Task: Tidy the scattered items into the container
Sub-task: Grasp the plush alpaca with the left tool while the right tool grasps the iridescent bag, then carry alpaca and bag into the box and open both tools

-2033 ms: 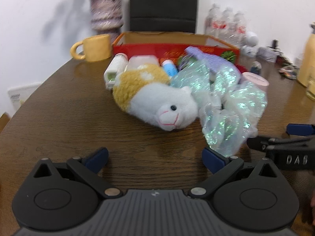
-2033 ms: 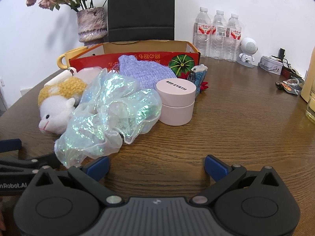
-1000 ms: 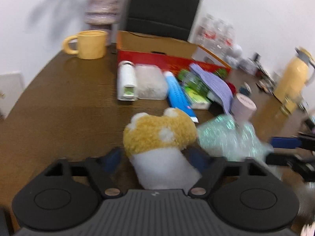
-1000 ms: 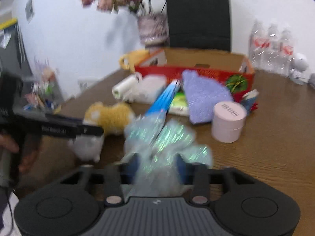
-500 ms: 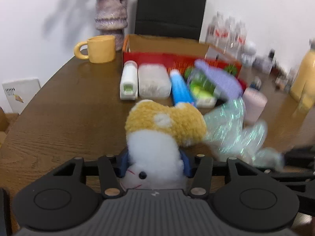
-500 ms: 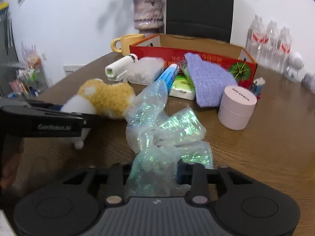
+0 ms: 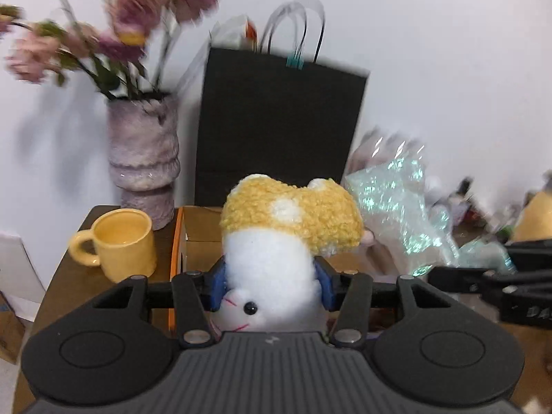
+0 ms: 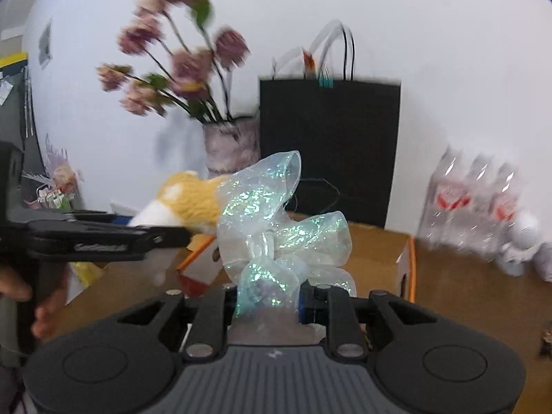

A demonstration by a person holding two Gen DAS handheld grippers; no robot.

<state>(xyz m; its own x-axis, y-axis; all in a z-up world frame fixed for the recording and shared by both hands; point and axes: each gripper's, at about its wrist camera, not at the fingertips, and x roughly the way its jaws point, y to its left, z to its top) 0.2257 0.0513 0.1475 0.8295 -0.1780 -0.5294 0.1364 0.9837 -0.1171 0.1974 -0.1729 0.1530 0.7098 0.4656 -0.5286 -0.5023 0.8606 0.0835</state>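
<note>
My left gripper (image 7: 270, 288) is shut on a white and yellow plush hamster (image 7: 286, 238) and holds it in the air over the open cardboard box (image 7: 193, 234). My right gripper (image 8: 267, 302) is shut on a crumpled iridescent plastic bag (image 8: 276, 231) and holds it up over the same box (image 8: 376, 252). In the right wrist view the left gripper (image 8: 103, 236) and the hamster (image 8: 186, 200) are at the left. In the left wrist view the bag (image 7: 396, 214) and the right gripper's fingers (image 7: 483, 276) are at the right.
A yellow mug (image 7: 120, 245) stands left of the box. A vase of flowers (image 7: 143, 158) and a black paper bag (image 7: 279, 131) stand behind it. Water bottles (image 8: 479, 203) stand at the right on the wooden table (image 8: 465, 296).
Both grippers have lifted off the table and moved forward with the hamster and the plastic bag, from the table's middle up to above the cardboard box.
</note>
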